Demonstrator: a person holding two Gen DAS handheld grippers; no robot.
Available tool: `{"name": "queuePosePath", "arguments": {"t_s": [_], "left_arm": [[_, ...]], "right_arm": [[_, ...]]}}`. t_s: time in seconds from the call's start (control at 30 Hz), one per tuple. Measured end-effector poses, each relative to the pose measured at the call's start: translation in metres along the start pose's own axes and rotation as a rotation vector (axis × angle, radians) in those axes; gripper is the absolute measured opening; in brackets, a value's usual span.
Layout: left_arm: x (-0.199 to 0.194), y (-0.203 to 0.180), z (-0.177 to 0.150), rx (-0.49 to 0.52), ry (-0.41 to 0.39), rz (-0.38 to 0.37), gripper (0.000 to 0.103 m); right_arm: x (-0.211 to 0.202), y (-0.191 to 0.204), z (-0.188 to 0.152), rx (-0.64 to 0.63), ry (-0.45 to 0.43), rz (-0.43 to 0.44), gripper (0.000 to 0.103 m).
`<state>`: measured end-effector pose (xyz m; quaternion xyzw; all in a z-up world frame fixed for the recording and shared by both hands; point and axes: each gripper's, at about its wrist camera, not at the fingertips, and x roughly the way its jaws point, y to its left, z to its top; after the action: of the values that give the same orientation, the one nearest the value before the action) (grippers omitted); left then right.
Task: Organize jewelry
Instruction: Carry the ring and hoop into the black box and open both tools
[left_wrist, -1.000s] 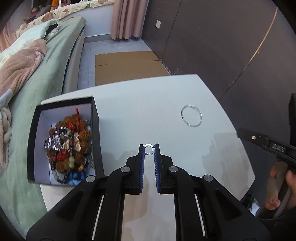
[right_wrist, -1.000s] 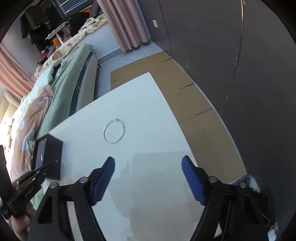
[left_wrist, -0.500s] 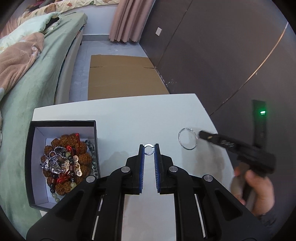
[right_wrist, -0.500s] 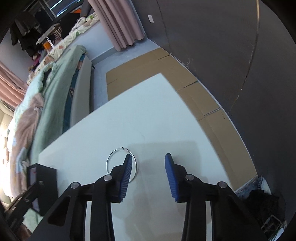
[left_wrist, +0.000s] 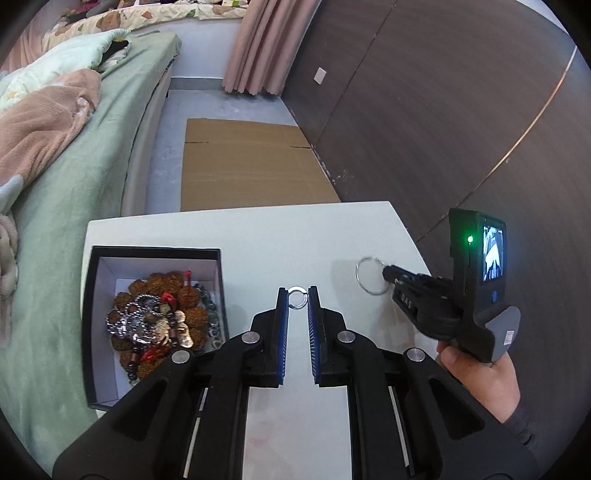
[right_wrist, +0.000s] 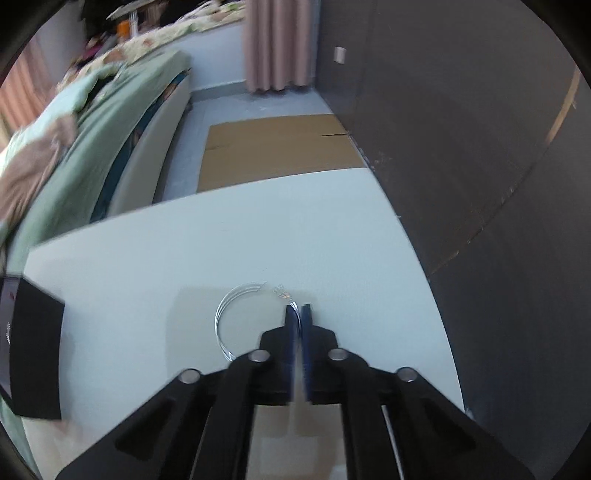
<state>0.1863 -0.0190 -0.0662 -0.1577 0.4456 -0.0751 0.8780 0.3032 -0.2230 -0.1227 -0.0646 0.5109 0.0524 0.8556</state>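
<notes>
Jewelry fills the black box (left_wrist: 153, 254) on the counter (left_wrist: 258, 236). Left claw (left_wrist: 297, 293) grips a small ring (left_wrist: 297, 297). Right claw (right_wrist: 298, 308), jaws just closing, pinches the wire hoop (right_wrist: 236, 291) lying on the counter.

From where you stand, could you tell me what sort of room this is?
Most likely a bedroom: a bed with green bedding and a blanket stands beside the white table, with curtains behind.

Left gripper (left_wrist: 297, 295) angled down, jaws nearly together on a small ring (left_wrist: 297, 296); right gripper (right_wrist: 298, 309) jaws just clamped onto thin hoop (right_wrist: 236, 317).
</notes>
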Motion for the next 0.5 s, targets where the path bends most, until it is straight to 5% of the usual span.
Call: {"name": "queuePosePath", "arguments": {"t_s": [0.23, 0.5], "left_arm": [[-0.014, 0.006, 0.003, -0.020, -0.031, 0.003, 0.011], [-0.039, 0.028, 0.003, -0.062, -0.074, 0.027, 0.011]], "right_arm": [[-0.014, -0.018, 0.004, 0.141, 0.041, 0.249, 0.002], [-0.049, -0.008, -0.007, 0.164, -0.011, 0.356, 0.002]]}}
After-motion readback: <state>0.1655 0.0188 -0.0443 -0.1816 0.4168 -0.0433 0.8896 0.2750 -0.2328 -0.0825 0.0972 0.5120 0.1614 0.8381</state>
